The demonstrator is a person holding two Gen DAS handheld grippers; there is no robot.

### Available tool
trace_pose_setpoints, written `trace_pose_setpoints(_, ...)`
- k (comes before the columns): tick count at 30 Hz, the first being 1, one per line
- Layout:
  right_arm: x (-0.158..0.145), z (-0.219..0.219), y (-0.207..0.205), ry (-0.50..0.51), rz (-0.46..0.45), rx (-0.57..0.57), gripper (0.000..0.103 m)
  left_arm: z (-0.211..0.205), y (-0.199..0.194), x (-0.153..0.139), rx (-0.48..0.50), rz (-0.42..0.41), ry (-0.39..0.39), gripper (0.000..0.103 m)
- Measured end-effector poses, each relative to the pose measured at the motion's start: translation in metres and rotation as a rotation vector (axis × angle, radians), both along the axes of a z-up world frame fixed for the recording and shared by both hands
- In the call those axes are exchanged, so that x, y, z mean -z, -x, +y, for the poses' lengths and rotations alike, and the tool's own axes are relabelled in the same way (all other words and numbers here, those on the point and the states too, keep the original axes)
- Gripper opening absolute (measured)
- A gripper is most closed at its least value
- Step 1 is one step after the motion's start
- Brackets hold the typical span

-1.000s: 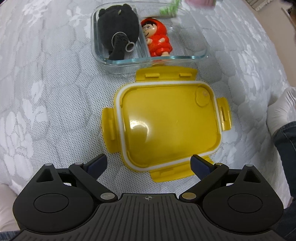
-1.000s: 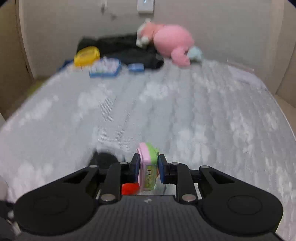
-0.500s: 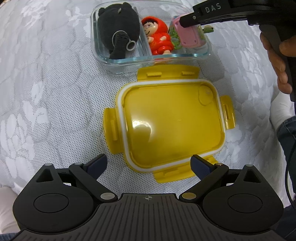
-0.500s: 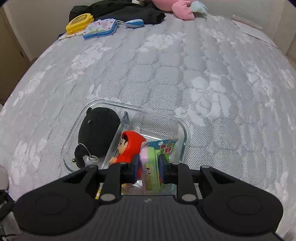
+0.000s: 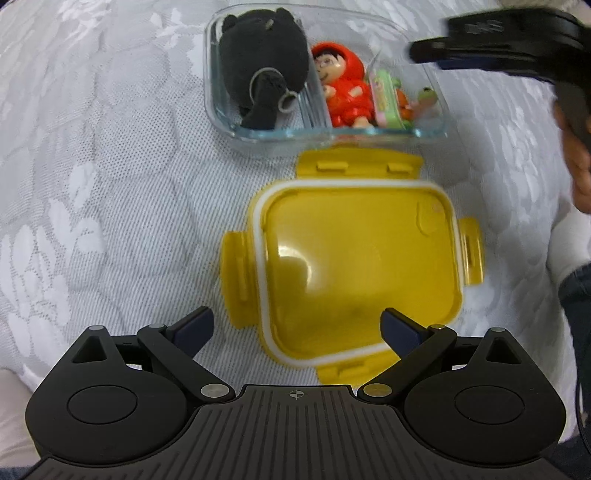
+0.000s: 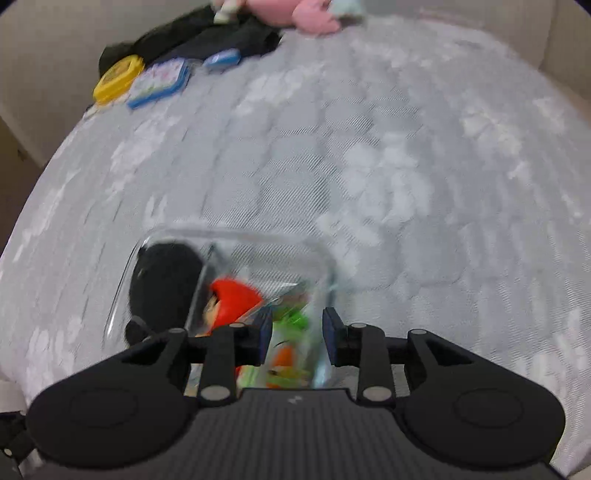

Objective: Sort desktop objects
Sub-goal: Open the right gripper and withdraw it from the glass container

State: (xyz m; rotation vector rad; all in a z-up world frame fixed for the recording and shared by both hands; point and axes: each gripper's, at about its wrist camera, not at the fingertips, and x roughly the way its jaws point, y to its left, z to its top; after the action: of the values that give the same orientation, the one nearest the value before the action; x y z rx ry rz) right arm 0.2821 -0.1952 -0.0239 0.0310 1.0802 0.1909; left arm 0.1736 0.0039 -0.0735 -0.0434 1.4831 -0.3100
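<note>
A clear glass container (image 5: 258, 137) lies on the grey quilted bed. Its left compartment holds a black plush (image 5: 262, 66). The right one holds a red-hooded figure (image 5: 343, 92) and a pink-and-green toy (image 5: 386, 98) lying beside it. The yellow lid (image 5: 362, 266) rests upside down in front of the container. My left gripper (image 5: 297, 325) hovers open over the lid's near edge, holding nothing. My right gripper (image 6: 297, 332) is above the right compartment with its jaws opening. The toy (image 6: 291, 321) lies below them and the pads do not press on it.
A person's hand (image 5: 580, 173) holds the right gripper at the right edge, with a white sleeve (image 5: 569, 243) below it. At the bed's far end lie a yellow case (image 6: 118, 79), a blue-edged case (image 6: 160, 83), black cloth (image 6: 207, 37) and a pink plush (image 6: 314, 14).
The right gripper came down with the pink-and-green toy into the container's right compartment, and its jaws have parted off it. The left gripper has stayed put.
</note>
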Motion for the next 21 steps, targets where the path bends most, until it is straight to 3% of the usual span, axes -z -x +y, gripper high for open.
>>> trace_pose_setpoints(6,-0.002,-0.031,0.018,0.014,0.053,-0.010,0.035,-0.003,-0.009,0.013,-0.015,0.020,-0.020,0.100)
trace_pose_setpoints(12,0.022,-0.050,0.059,0.052,0.236,-0.134,0.038,-0.002,-0.012,0.020,-0.024,-0.013,0.013,0.100)
trace_pose_setpoints(17,0.050,-0.058,0.082,0.002,0.368,-0.151,0.036,-0.014,-0.010,0.035,0.011,-0.020,-0.032,0.099)
trace_pose_setpoints(19,0.055,-0.056,0.085,-0.006,0.371,-0.166,0.022,-0.020,-0.008,0.035,0.039,-0.035,-0.043,0.099)
trace_pose_setpoints(21,0.049,-0.048,0.089,0.012,0.353,-0.217,0.017,-0.026,0.001,0.031,0.092,-0.042,-0.067,0.087)
